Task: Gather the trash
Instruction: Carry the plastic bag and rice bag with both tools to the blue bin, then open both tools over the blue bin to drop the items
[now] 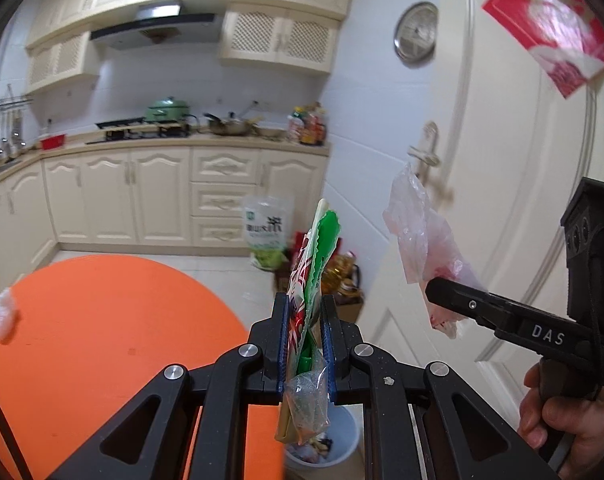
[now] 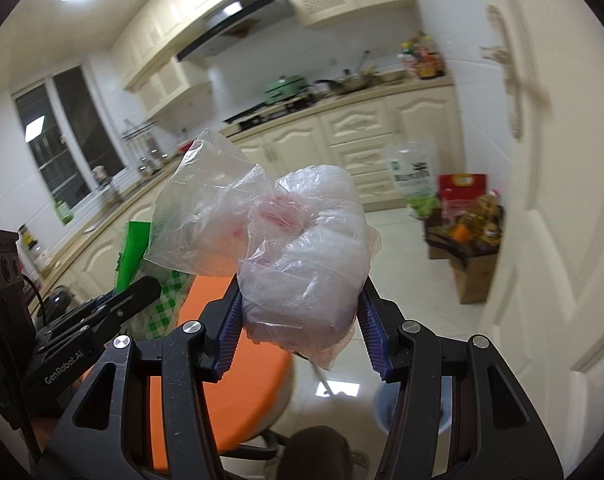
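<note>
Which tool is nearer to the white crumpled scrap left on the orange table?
Left. The left tool, shut on a green wrapper, is over the table's edge; the scrap lies across the tabletop from it. The right tool, gripping a clear bag, is beyond, toward the door.

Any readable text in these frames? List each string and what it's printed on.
"DAS": right hand-held gripper, on its body, left wrist view.
"GenRobot.AI": left hand-held gripper, on its body, right wrist view.
Green-and-white bag by the cabinets: print blurred.
Red paper on the door: unreadable.
Snack wrapper: lettering unreadable.
</note>
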`<state>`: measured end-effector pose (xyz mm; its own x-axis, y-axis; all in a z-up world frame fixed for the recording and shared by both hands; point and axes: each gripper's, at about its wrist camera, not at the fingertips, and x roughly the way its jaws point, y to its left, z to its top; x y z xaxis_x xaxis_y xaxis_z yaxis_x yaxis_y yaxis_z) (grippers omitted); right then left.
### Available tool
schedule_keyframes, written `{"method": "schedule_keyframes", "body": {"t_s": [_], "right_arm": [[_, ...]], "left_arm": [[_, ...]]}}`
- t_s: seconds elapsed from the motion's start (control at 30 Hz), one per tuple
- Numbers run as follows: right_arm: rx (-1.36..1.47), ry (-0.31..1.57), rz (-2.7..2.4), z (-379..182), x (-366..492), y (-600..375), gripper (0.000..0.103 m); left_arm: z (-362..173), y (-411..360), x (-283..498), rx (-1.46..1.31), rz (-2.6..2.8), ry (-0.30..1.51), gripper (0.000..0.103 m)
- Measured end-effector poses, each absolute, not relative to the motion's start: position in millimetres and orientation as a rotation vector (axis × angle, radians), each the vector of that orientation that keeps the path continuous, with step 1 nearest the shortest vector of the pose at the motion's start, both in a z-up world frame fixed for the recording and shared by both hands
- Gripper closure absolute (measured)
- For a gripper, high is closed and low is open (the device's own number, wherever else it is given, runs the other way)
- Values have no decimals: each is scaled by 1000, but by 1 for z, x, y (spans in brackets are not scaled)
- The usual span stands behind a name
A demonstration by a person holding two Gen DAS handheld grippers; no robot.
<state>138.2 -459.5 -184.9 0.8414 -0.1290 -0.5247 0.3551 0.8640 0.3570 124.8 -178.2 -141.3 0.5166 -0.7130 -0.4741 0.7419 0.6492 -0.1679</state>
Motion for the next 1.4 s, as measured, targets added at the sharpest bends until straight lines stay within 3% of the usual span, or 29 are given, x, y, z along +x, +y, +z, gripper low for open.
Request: {"method": "schedule_keyframes", "body": {"t_s": [0.37, 0.9, 1.0, 1.03, 1.07, 1.13, 1.27, 1.4], "right_arm": [[580, 666, -383, -274, 127, -546, 53], [791, 932, -435, -434, 150, -617, 51], [820, 959, -440, -454, 149, -622, 46], [827, 966, -441, -459, 149, -623, 43], [841, 971, -445, -465, 147, -626, 35], [868, 970, -452, -473, 144, -629, 19], [888, 960, -485, -476, 138, -636, 1], [887, 962, -518, -470, 138, -641, 0]], "left_arm": [[-175, -248, 179, 127, -973, 714, 92], [-275, -386, 252, 303, -934, 1015, 90], [-284, -435, 267, 338, -923, 1044, 80], [-286, -449, 271, 346, -921, 1049, 69], [-286, -470, 276, 349, -919, 1058, 54], [-286, -486, 280, 345, -916, 1063, 39], [-283, -490, 278, 365, -902, 1051, 25], [-281, -471, 265, 372, -899, 1023, 11]]}}
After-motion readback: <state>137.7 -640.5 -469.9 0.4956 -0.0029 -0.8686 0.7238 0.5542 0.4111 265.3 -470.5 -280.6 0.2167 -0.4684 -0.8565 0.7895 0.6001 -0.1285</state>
